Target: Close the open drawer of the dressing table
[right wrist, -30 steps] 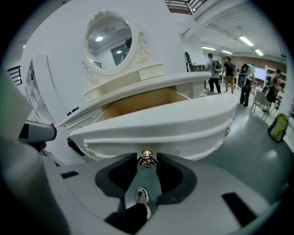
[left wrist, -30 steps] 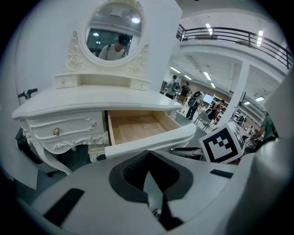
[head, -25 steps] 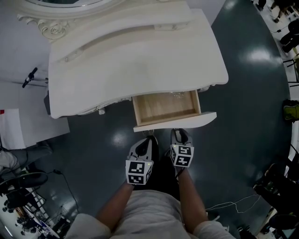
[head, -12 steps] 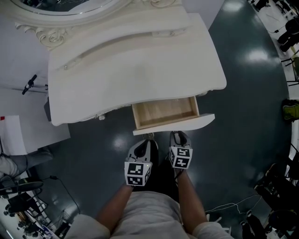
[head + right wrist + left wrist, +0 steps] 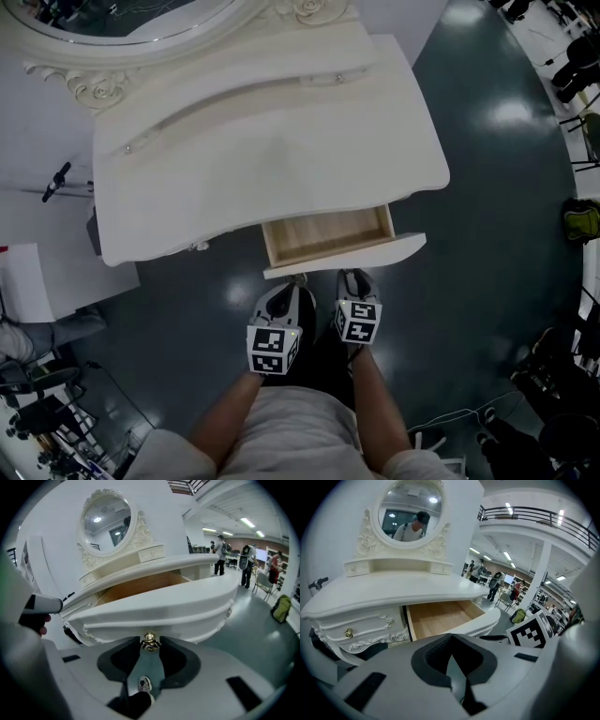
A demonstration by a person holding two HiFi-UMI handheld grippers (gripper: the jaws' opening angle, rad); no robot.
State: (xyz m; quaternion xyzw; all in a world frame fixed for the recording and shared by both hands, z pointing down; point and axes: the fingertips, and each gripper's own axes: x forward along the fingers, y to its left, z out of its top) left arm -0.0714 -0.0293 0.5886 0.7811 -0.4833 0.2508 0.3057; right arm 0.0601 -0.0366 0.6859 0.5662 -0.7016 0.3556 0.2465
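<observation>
The right gripper (image 5: 150, 641) is closed on the small brass knob (image 5: 150, 642) of the drawer front (image 5: 159, 609). The knob sits between the jaw tips with a pad against each side, and the white curved front fills the 12 o'clock side of the right gripper view. Through the narrow slot behind the knob, at 6 o'clock, a shoe (image 5: 144, 685) shows on the floor.

The left gripper (image 5: 451, 651) has its jaws brought together at the tips, with nothing between them. From the head view it (image 5: 298, 281) is just beside the right gripper (image 5: 352, 275), at its 9 o'clock. Both point to 12 o'clock at the drawer front (image 5: 347, 255). Whether the left one touches the front cannot be told.

The drawer (image 5: 328, 234) is partly pulled out from under the table top. Its bare wooden bottom is in view, and nothing can be made out inside. It belongs to the white dressing table (image 5: 262, 150), which lies at 12 o'clock from the grippers.

In the left gripper view a carved side drawer with its own brass knob (image 5: 348, 632) lies at 9 o'clock of the open drawer. The round mirror (image 5: 410, 510) stands at 12 o'clock. A dark glossy floor (image 5: 487, 187) spreads around the table, and people stand far off at 2 o'clock.
</observation>
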